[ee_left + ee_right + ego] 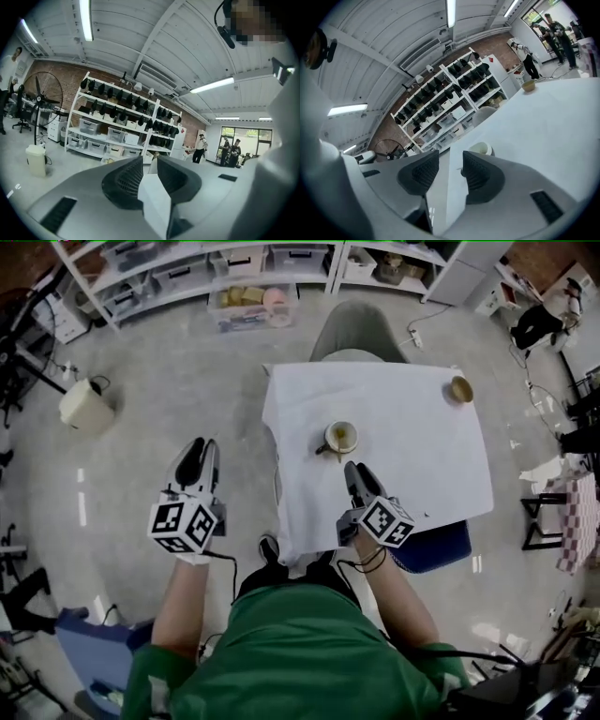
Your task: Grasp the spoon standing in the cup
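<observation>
On a square tabletop [422, 465] draped in white cloth, left of its middle, a cream-coloured round cup [340, 437]. Leaning out over the cup's near-left rim, a slim dark spoon [324, 448], too small to make out in detail and touched by nothing. Just on the near side of the cup, above the cloth, the grey right gripper [359, 474] with black ribbed pads and a marker cube, pointed at the cup but short of it. Seen from the right gripper view [450, 164]: jaws released and standing clearly apart, only bare cloth [543, 131] in the gap, the cup [480, 149] peeking over the tip of the right-hand jaw. At the far right corner of the tabletop, a small tan bowl [459, 389], well apart from the cup. Off the tabletop to the left, over the pale floor, the matching left gripper [200, 457], gripping nothing. In the left gripper view [150, 171], pads parted by a narrow slit, nothing in it, with white metal shelving [117, 124] and a beige canister [36, 159] on the floor beyond. Behind the tabletop, a grey chair [356, 329].
</observation>
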{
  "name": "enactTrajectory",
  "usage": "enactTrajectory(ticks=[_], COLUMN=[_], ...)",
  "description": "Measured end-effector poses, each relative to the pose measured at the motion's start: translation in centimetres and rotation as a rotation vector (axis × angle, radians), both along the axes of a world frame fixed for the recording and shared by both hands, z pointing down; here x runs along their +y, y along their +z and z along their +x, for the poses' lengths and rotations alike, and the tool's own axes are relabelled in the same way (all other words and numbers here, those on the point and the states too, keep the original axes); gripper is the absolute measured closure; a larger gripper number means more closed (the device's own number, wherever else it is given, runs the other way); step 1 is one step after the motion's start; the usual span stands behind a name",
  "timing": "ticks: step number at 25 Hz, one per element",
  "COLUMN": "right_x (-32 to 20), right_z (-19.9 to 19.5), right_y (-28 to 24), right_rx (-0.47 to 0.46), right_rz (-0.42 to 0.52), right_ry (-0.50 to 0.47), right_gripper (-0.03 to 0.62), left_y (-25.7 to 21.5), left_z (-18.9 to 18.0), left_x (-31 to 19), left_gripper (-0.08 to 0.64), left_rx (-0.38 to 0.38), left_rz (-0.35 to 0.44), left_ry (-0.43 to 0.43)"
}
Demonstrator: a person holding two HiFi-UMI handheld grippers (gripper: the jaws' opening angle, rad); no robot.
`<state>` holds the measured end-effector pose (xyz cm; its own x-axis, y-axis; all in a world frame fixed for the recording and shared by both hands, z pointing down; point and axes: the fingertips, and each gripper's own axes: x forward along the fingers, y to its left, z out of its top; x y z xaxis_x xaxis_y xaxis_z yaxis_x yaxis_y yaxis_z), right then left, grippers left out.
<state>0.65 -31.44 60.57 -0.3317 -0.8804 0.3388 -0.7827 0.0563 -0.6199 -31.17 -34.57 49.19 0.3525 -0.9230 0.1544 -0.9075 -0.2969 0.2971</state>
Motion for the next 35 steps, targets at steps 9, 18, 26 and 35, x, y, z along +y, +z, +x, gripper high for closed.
enactTrajectory(ticks=[9,18,26,35], right_x=[-2.6,-5.8,-5.2,-4.6], right_z=[-1.6,-2.4,-0.7,3.1], right_y=[8.9,8.1,6.7,5.5], right_rx=[0.186,0.442,0.481,0.365], right_rz=[-0.109,-0.056,-0.028,-0.041], right_ry=[-0.08,-0.128,-0.12,-0.051], right_gripper=[0.368,0.398,0.555,0.565], left_y=[4.3,3.7,5.3,4.8], left_z=[-0.2,-3.5,-2.8,-0.5], left_x=[0.9,3.1,4.3,3.7], left_gripper=[0.454,0.454,0.454,0.454], left_rx=[-0.063,-0.074,-0.035,-0.007], left_rz=[-0.108,-0.13,-0.16,-0.151], left_ry=[-0.052,-0.142,-0.141,-0.121])
